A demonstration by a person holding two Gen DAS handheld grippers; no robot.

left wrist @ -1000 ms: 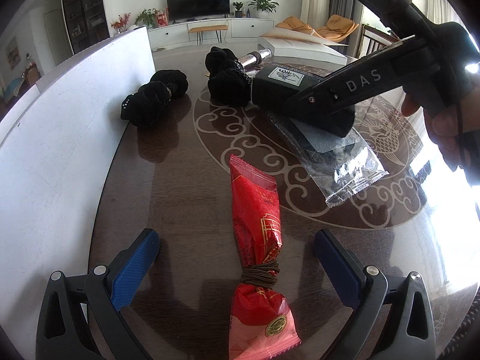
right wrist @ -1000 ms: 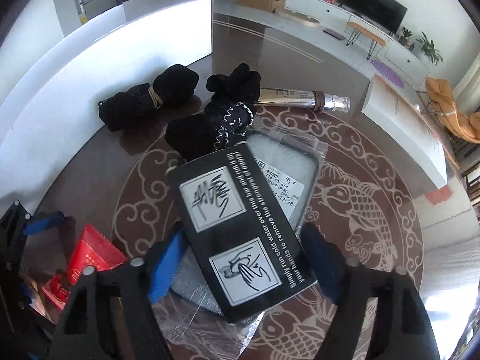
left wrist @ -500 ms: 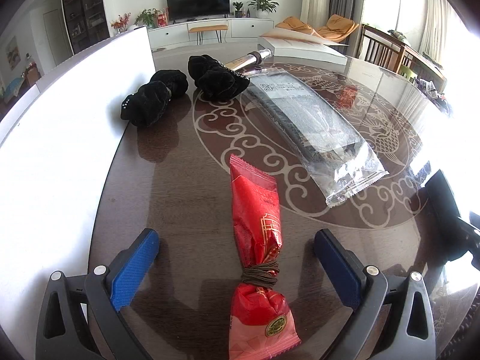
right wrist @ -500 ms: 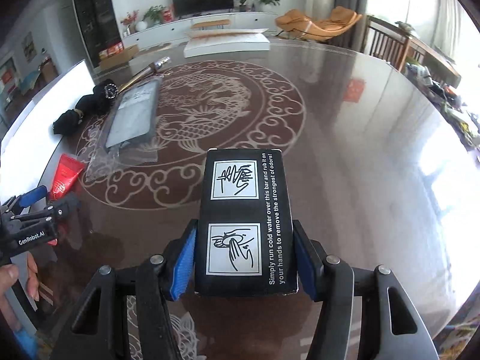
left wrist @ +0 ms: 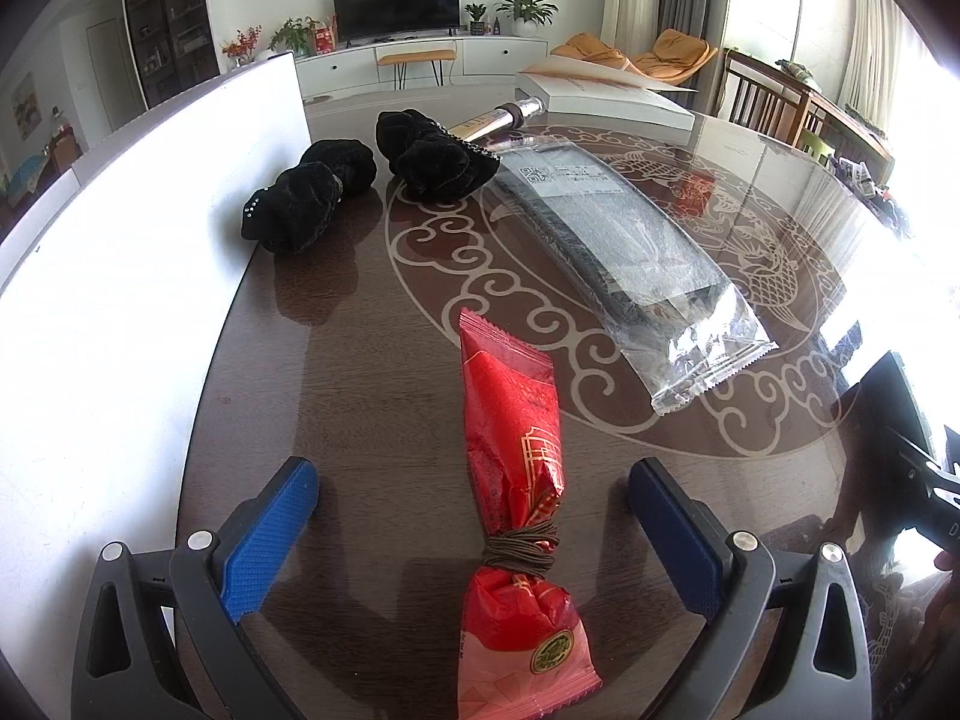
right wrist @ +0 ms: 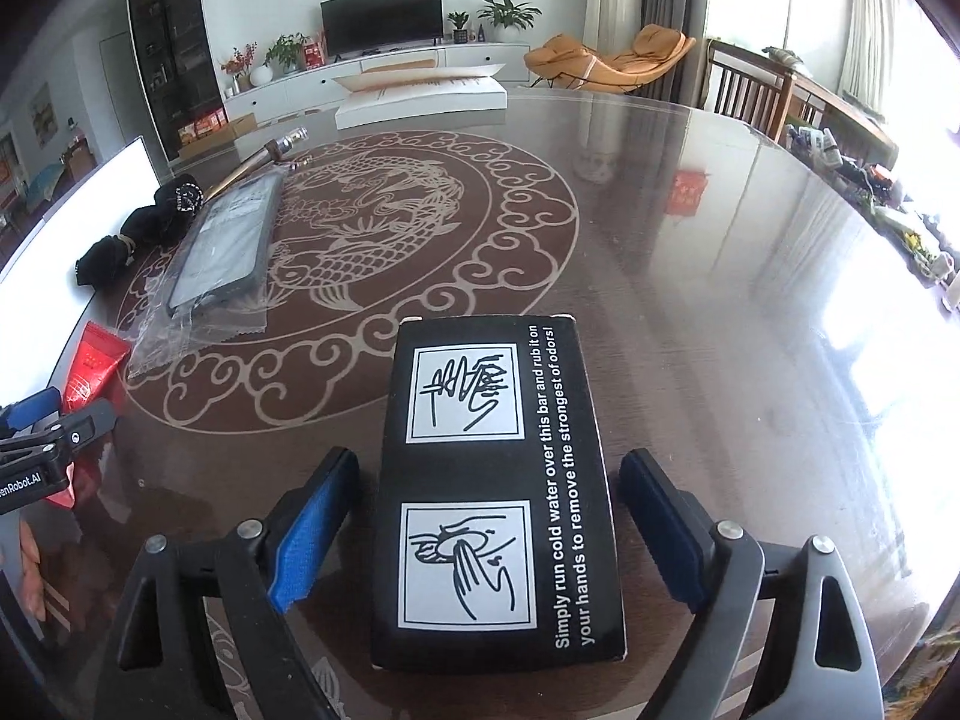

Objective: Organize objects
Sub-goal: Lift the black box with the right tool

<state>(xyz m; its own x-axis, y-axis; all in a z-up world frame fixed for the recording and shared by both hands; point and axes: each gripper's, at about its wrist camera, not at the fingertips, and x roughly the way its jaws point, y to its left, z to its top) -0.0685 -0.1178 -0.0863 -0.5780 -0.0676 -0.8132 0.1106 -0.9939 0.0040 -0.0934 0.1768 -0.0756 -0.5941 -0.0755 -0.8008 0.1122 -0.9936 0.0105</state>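
Left wrist view: left hand-held gripper [left wrist: 474, 531] spread wide, holding nothing; red snack packet [left wrist: 516, 480] lies on the worktop [left wrist: 360, 396] between the blue pads, not touched. The packet's long axis runs straight away from the camera, the rubber-banded end near, the crimped end far. Further off: clear-bagged grey item [left wrist: 624, 252], two black velvet scrunchies [left wrist: 312, 204], a metallic tube [left wrist: 498, 117], all by the white board [left wrist: 120, 276].

Right wrist view: right hand-held gripper [right wrist: 489, 516], jaws opening, black soap-bar box [right wrist: 498, 480] between them; gaps show on both sides, so pads look off it. The box lies flat on the worktop, well apart from the other items, long axis along the fingers, pointing away from the camera, printed face up.

Step in hand, as I judge it: releasing the box. Do it well: let the jaws clear fully, then back out along the box's long axis, not sideways, so the pads do not nudge it askew.
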